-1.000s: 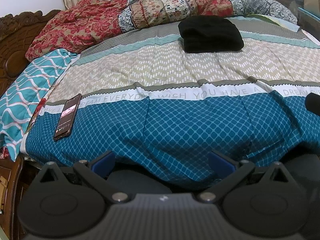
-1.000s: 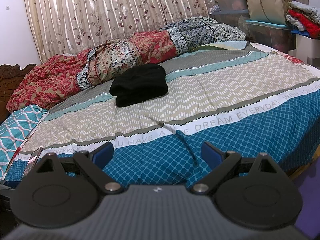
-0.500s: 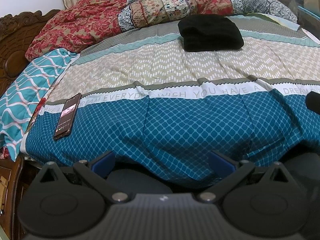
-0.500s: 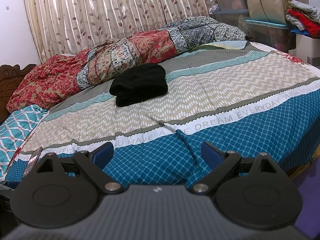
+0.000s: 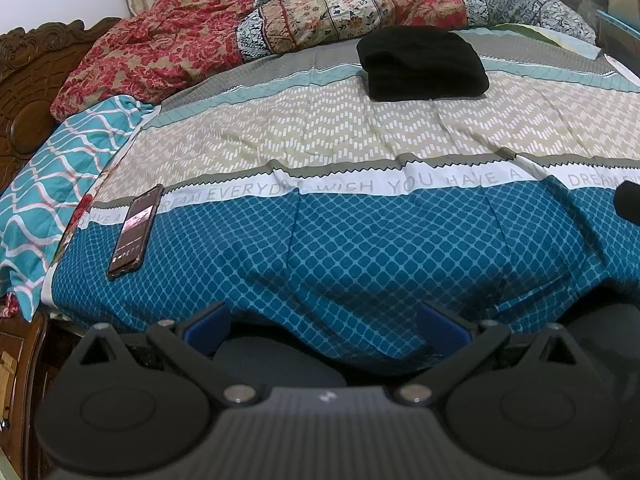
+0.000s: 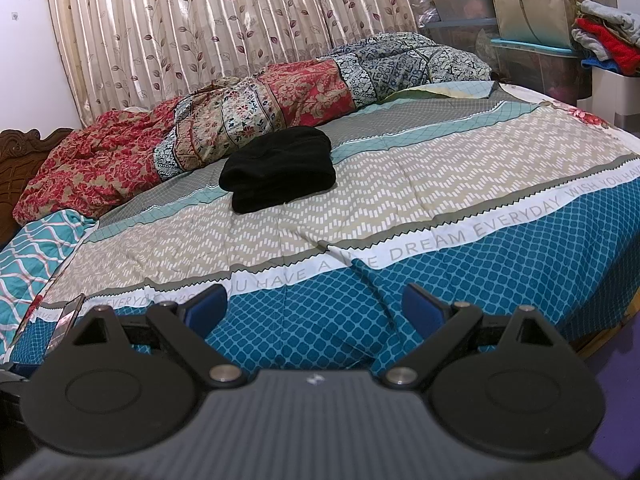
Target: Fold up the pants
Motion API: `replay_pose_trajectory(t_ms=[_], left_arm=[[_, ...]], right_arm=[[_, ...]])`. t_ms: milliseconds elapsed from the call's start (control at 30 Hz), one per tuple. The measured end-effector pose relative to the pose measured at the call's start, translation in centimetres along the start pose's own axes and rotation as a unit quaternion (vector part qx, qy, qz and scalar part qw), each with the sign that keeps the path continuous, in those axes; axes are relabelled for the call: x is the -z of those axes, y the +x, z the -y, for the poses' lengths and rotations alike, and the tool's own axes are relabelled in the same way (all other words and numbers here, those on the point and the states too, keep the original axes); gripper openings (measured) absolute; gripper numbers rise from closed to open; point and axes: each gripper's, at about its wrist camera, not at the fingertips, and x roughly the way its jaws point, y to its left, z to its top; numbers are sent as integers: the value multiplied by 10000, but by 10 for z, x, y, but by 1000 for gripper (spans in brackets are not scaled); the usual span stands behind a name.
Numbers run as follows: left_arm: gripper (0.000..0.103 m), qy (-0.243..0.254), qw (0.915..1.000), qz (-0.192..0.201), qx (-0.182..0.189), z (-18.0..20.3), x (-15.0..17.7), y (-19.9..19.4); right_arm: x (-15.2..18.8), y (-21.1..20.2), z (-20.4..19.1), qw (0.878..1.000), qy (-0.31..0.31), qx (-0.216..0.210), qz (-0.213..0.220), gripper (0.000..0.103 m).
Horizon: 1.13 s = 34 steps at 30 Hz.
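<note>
The black pants (image 5: 422,64) lie as a folded bundle on the far part of the bed, on the grey and beige stripes; the right wrist view has the same pants (image 6: 280,168) left of centre. My left gripper (image 5: 326,326) hangs open at the near edge of the bed, far from the bundle, with nothing between its blue-padded fingers. Over the blue diamond band, my right gripper (image 6: 316,308) is open too and holds nothing. A dark part of the right gripper (image 5: 628,202) shows at the left view's right edge.
A phone (image 5: 134,232) lies on the bedsheet (image 5: 360,248) near the left edge. A rolled floral quilt (image 6: 248,124) runs along the far side by the curtain (image 6: 200,28). A carved wooden headboard (image 5: 28,80) stands left. Storage boxes and stacked clothes (image 6: 560,40) stand at right.
</note>
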Motion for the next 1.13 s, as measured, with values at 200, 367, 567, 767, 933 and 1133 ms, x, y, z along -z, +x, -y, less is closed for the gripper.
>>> replay_pose_trajectory(t_ms=[200,367,567,767,933,1133], left_arm=[[103,0,10000,-15,5,-3,1,1],[103,0,10000,-25,7,-5,-1,1],[103,2,10000,-26,8,-6,-1,1],[103,0,10000,-41,8,-6,-2,2],[103,-9,10000,-48,6,-7,-4,2],[103,23,10000,-36,15,-6,-5,1]], right_arm=[[0,0,0,10000,16,7,-6,96],[1,0,0,10000,12,14,6,96],[2,0,0,10000,20,23,7,96],[2,0,0,10000,18,23,9,96],[1,0,0,10000,21,18,3,96],[1,0,0,10000,20,18,7,96]])
